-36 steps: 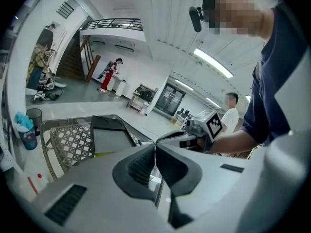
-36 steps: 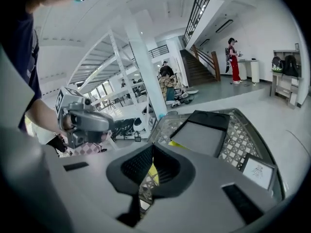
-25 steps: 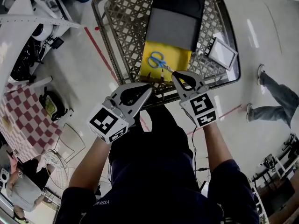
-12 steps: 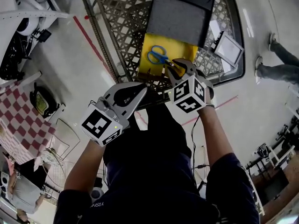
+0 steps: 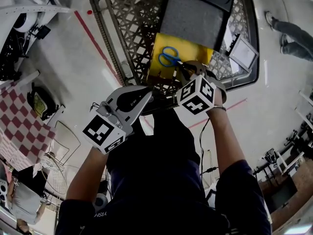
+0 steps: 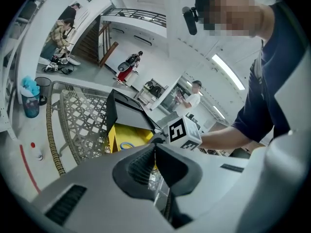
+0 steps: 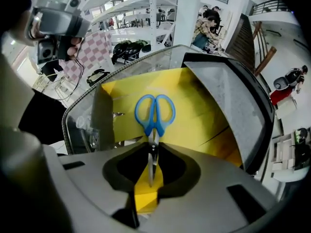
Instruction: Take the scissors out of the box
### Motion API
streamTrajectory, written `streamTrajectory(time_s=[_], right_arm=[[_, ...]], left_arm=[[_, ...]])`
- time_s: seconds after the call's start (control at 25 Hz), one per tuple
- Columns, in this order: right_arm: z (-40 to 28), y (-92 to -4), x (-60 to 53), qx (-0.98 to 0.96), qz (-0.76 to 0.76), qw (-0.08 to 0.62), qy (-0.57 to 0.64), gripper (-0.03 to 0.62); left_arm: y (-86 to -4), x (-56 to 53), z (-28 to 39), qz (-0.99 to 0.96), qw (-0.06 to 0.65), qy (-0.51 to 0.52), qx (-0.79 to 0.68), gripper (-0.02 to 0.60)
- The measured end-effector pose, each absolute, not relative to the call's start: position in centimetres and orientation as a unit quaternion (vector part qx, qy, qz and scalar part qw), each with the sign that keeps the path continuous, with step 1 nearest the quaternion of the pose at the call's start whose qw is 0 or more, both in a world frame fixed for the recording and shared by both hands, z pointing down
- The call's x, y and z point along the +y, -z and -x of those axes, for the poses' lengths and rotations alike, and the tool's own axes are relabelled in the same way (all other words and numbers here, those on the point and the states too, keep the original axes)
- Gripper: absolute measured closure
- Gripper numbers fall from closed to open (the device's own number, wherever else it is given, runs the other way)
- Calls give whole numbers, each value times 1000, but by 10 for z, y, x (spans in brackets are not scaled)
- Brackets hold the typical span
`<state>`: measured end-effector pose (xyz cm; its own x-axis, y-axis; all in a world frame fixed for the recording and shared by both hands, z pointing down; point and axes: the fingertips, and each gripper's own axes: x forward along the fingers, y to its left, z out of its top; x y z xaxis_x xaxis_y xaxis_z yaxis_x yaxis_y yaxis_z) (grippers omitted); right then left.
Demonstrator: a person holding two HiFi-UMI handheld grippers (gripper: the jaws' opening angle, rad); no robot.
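**Scissors [image 5: 168, 57] lying in an open box [image 5: 196, 56] inside a woven basket [image 5: 131, 23]**

The box is lying in the near half of the basket, with its lid [image 5: 195, 16] folded back behind it toward the basket's far side. The scissors are lying in the box, left of its middle, with the handles pointing away from the person and the blades toward the box's near edge. The right gripper [image 7: 151, 144] is reaching down over that near edge, and its jaws are closing with the blades standing between them. The left gripper [image 5: 150, 94] is hanging to its left at the basket's near rim, jaws together around nothing. A flat panel [image 5: 243, 53] is lying in the basket, right of the box. A person's legs [image 5: 288, 33] are standing on the floor to the right of the basket.
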<state>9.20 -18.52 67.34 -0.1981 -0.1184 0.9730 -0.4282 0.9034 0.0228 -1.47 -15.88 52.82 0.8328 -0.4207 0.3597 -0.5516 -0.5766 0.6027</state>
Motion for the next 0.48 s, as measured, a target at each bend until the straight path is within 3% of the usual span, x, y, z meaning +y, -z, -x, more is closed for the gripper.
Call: streamTrajectory(time_s=[0.48], right_arm=[[-90,-664,-183,-772,-196,587,-144,522]], left_arm=[[-521,-154,15,-889,361,-94,-266,555]])
